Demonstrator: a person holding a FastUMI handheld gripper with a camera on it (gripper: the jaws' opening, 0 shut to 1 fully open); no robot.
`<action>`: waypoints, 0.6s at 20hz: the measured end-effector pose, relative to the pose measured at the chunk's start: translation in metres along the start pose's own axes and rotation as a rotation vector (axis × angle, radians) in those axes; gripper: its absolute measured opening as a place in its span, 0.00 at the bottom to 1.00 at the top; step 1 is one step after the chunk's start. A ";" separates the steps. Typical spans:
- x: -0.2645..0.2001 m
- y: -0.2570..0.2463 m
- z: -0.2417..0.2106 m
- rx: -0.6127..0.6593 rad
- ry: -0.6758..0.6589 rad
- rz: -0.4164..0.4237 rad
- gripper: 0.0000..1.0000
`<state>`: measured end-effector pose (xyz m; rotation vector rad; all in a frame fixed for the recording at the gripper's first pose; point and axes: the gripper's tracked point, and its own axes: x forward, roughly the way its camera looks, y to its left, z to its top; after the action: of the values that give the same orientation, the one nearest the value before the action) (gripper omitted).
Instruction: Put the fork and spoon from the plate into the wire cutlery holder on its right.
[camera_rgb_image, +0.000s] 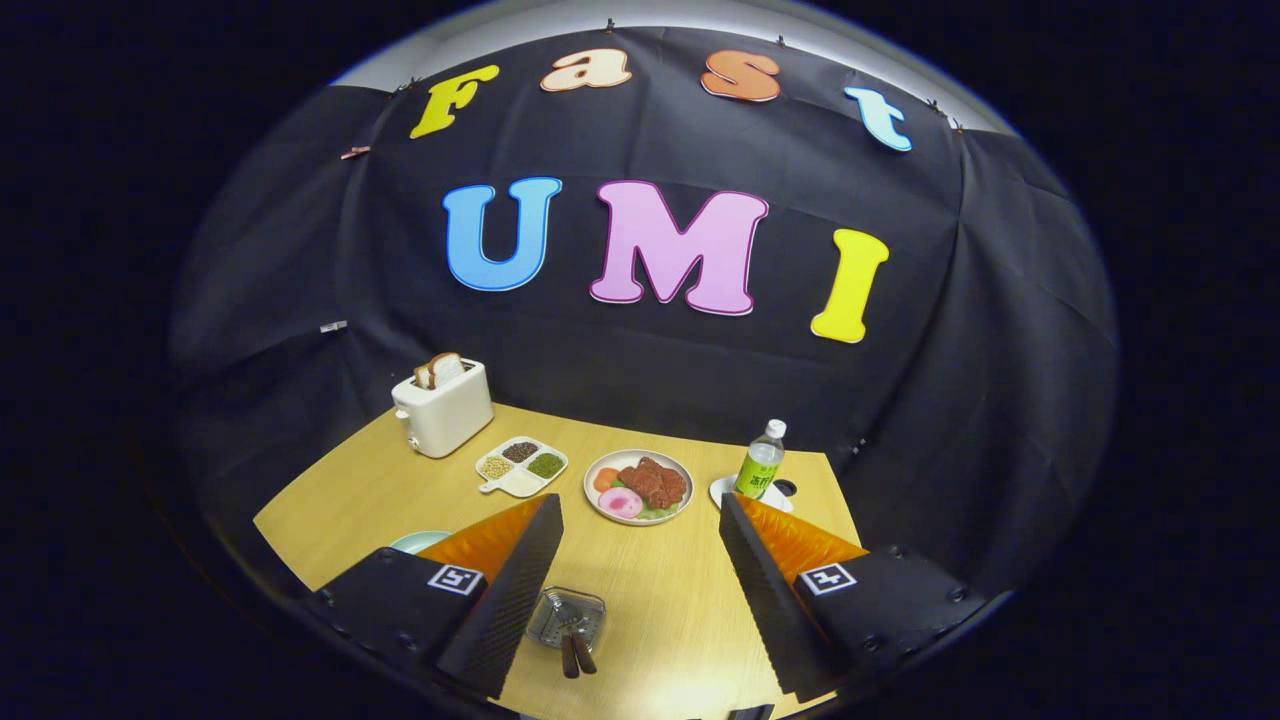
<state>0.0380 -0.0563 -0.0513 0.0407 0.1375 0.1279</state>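
Observation:
My gripper (640, 508) hangs open above the wooden table (660, 600), with nothing between its fingers. The wire cutlery holder (566, 615) stands on the table below and between the fingers, close to the left finger (505, 590). Two dark cutlery handles (576, 652) stick out of the holder side by side. I cannot tell which is the fork and which the spoon. A pale rim of a plate (418, 541) peeks out behind the left finger, left of the holder; the rest of it is hidden.
Beyond the fingertips sits a plate of food (638, 486). A green bottle (760, 460) on a coaster stands to its right, a divided dish of grains (521, 465) to its left. A white toaster (443, 407) with bread stands at the far left corner.

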 end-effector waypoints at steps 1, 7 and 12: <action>0.000 0.000 0.001 -0.009 -0.008 0.006 0.98; 0.003 0.003 0.001 -0.018 -0.013 0.034 0.98; 0.016 0.009 -0.003 -0.031 -0.006 0.053 0.98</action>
<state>0.0527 -0.0455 -0.0558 0.0134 0.1282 0.1826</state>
